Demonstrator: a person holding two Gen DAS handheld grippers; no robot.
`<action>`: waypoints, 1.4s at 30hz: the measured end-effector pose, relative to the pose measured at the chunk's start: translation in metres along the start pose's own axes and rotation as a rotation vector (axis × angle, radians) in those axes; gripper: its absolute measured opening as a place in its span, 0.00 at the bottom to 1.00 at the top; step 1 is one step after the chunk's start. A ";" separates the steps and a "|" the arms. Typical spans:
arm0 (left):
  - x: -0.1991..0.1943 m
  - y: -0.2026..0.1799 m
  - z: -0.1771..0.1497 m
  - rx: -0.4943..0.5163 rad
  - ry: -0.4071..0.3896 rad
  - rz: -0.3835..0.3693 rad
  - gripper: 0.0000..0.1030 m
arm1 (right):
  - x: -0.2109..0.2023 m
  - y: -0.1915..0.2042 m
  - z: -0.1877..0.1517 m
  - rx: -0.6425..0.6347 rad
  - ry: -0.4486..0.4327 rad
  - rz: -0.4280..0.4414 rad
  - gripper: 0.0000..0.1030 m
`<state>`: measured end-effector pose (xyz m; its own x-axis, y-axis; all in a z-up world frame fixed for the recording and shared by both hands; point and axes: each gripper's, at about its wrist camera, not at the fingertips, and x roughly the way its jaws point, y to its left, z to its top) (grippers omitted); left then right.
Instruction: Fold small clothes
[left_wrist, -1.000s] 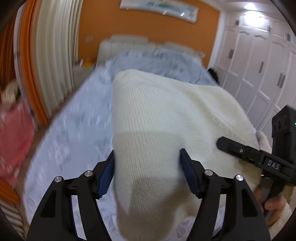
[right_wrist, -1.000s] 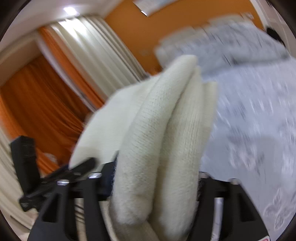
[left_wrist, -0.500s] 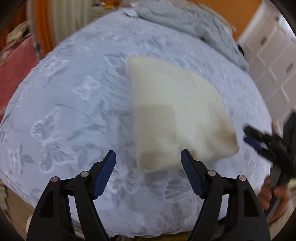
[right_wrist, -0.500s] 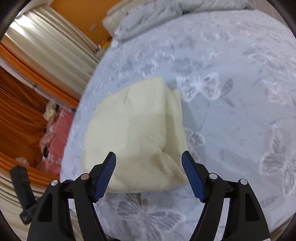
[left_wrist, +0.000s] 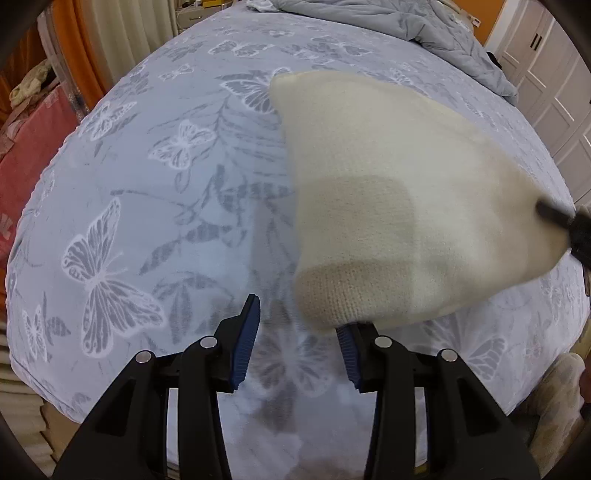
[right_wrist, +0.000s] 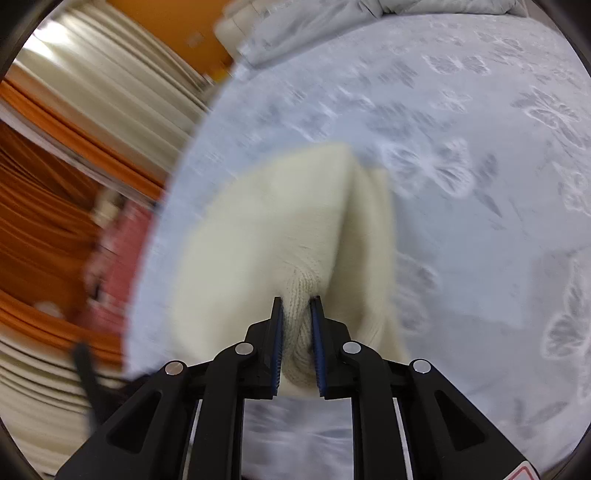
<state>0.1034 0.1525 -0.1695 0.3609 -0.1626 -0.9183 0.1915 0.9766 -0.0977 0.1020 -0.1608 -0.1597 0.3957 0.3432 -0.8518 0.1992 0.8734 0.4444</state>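
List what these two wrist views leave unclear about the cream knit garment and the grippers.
- Right gripper, left wrist view: only a tip shows; frame edge cuts the rest.
- Cream knit garment, left wrist view: hides the left gripper's right fingertip; contact cannot be told.
- Garment type: folded, motion-blurred in the right wrist view.
- Pink item, right wrist view: too blurred.

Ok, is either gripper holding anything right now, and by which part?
The right gripper pinches a bunched fold at the near edge of the cream knit garment. The left gripper is open, holding nothing.
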 end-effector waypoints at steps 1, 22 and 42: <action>0.003 0.003 -0.002 -0.015 0.011 0.001 0.43 | 0.014 -0.008 -0.006 0.001 0.039 -0.017 0.12; 0.009 -0.006 -0.006 0.005 0.046 0.067 0.44 | -0.018 0.030 -0.009 -0.129 -0.061 -0.156 0.11; -0.080 -0.018 0.009 -0.133 -0.161 -0.155 0.52 | -0.039 0.035 0.004 -0.078 -0.115 -0.034 0.21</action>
<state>0.0794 0.1463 -0.0902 0.4790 -0.3222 -0.8166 0.1383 0.9463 -0.2922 0.0969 -0.1449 -0.1096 0.4908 0.2754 -0.8266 0.1456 0.9095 0.3895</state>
